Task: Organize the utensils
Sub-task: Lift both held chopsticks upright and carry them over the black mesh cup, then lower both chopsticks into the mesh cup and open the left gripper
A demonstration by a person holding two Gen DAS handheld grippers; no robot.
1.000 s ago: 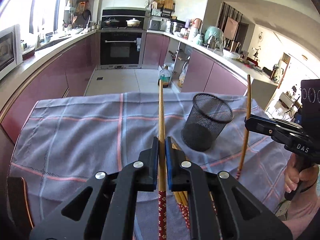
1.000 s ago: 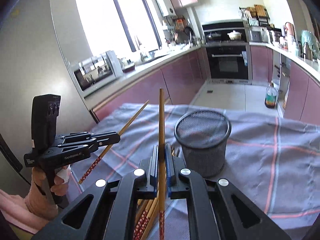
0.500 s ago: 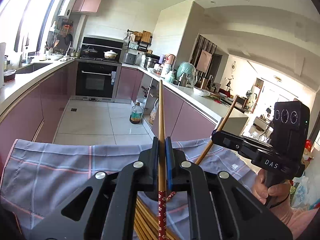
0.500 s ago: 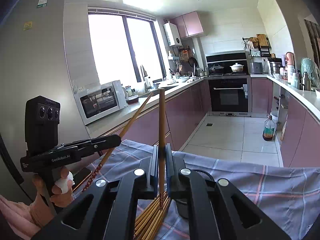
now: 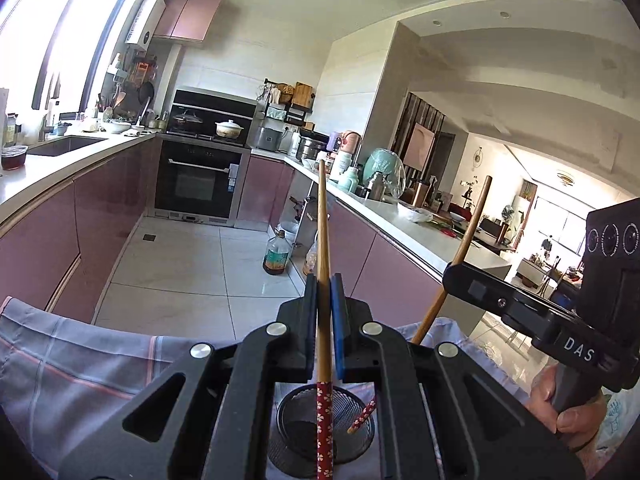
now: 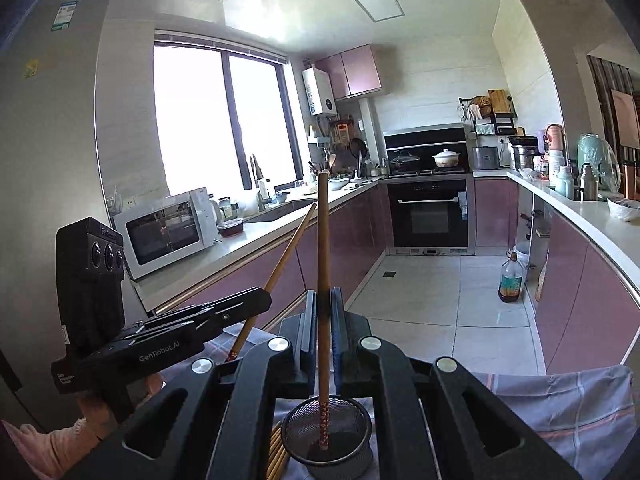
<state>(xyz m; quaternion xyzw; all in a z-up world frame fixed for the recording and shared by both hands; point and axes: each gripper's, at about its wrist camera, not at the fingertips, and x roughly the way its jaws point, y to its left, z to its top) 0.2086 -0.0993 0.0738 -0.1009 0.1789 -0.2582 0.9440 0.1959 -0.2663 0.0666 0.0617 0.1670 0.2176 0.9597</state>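
My left gripper (image 5: 324, 280) is shut on a wooden chopstick (image 5: 322, 224) held upright, its red patterned end over the black mesh cup (image 5: 320, 436) below. My right gripper (image 6: 323, 294) is shut on a second chopstick (image 6: 322, 240), also upright, with its red end down inside the mesh cup (image 6: 328, 428). In the left wrist view the right gripper (image 5: 452, 280) stands to the right with its chopstick (image 5: 472, 224) slanting into the cup. In the right wrist view the left gripper (image 6: 264, 300) stands to the left with its chopstick (image 6: 286, 252).
Several more chopsticks (image 6: 276, 448) lie on the grey checked cloth (image 6: 560, 408) left of the cup. Beyond the table edge are the kitchen floor, purple cabinets, an oven (image 6: 430, 212) and a microwave (image 6: 168, 228).
Both grippers have tilted up and lifted their chopsticks upright. They have moved over the mesh cup, and the right chopstick's red end has gone down into it.
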